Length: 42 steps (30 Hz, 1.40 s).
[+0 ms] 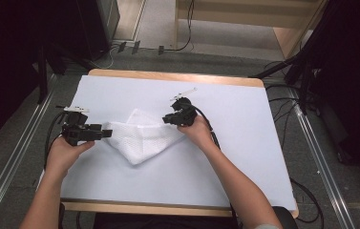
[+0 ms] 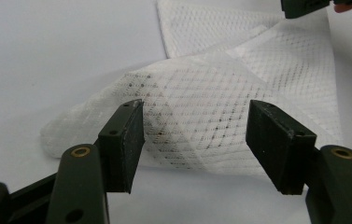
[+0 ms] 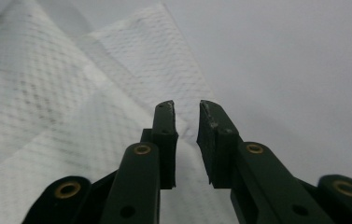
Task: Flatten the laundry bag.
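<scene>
The person's two forearms came in over the near edge of the bench [image 1: 244,176], nearest the high camera, each hand carrying a gripper. The left gripper [image 1: 107,133] lay low toward the left edge of the bench, aimed at the left end of the white mesh cloth [image 1: 142,136]; its fingers [image 2: 126,142] stood wide apart, with the raised fold of the cloth just beyond them and nothing pressed between the pads. The right gripper [image 1: 167,119] sat at the cloth's right corner, tilted down toward it; its fingers [image 3: 166,135] were parted by a narrow gap, and the cloth lay under and ahead of them, not visibly pinched. The cloth lay rumpled and folded over itself around the middle of the bench, one point toward the near edge and another toward the far edge. A white pale sheet covered the bench top.
</scene>
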Each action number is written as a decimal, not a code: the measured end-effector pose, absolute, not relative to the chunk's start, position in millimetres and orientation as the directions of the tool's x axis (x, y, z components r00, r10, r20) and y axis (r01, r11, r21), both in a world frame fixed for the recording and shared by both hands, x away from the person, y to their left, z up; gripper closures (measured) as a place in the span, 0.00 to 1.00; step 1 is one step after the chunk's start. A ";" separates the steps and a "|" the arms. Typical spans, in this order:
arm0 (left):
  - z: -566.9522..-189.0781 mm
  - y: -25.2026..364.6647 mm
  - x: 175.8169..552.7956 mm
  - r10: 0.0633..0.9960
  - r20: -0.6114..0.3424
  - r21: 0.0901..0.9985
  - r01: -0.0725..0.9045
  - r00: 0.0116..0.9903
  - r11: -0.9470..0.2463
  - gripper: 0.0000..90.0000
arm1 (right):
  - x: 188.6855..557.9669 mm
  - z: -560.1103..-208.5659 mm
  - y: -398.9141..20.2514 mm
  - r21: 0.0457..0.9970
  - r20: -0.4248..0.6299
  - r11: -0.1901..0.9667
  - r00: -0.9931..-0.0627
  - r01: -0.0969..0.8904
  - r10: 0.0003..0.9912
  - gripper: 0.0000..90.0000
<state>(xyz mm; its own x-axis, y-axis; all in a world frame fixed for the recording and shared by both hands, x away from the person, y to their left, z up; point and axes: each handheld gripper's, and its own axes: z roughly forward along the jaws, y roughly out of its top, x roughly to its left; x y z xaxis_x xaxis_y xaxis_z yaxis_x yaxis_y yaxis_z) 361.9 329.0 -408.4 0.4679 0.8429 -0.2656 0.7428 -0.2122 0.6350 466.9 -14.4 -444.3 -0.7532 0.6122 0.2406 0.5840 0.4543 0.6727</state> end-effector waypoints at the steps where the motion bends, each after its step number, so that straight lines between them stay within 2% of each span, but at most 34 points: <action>1: -409.2 327.8 362.1 0.843 -0.264 0.633 0.743 0.469 -0.215 0.42 | 470.0 -445.9 -14.3 0.673 0.237 0.454 -0.751 0.584 0.616 0.85; 5: -413.9 323.9 364.7 0.845 -0.255 0.624 0.747 0.470 -0.227 0.43 | 481.3 -452.5 -11.1 0.678 0.207 0.464 -0.754 0.570 0.623 0.80; 13: -428.1 322.3 374.7 0.855 -0.264 0.604 0.767 0.447 -0.215 0.43 | 489.3 -460.9 4.6 0.661 0.179 0.496 -0.759 0.564 0.626 0.78; 16: -432.8 318.5 378.3 0.857 -0.257 0.597 0.771 0.446 -0.222 0.44 | 486.9 -463.6 7.3 0.657 0.176 0.499 -0.758 0.566 0.628 0.79; 22: -443.6 312.2 382.1 0.855 -0.249 0.576 0.779 0.455 -0.247 0.47 | 483.9 -463.0 9.6 0.651 0.151 0.516 -0.761 0.556 0.631 0.87; 24: -446.6 311.7 381.4 0.854 -0.248 0.588 0.771 0.458 -0.243 0.51 | 483.2 -463.3 10.0 0.653 0.135 0.519 -0.759 0.551 0.637 0.91; 30: -450.4 307.0 377.6 0.854 -0.212 0.613 0.745 0.475 -0.263 0.75 | 483.3 -464.4 8.9 0.658 0.141 0.510 -0.756 0.554 0.639 1.00; 34: -450.7 304.0 377.4 0.855 -0.197 0.608 0.744 0.480 -0.278 0.89 | 481.7 -463.6 11.2 0.652 0.131 0.518 -0.756 0.553 0.642 1.00; 38: -447.7 303.8 378.6 0.854 -0.198 0.595 0.751 0.482 -0.286 0.92 | 482.5 -462.5 11.5 0.645 0.141 0.516 -0.751 0.564 0.645 1.00; 42: -443.0 307.9 377.8 0.851 -0.222 0.620 0.742 0.476 -0.254 0.92 | 484.8 -462.1 7.5 0.637 0.168 0.501 -0.740 0.586 0.651 1.00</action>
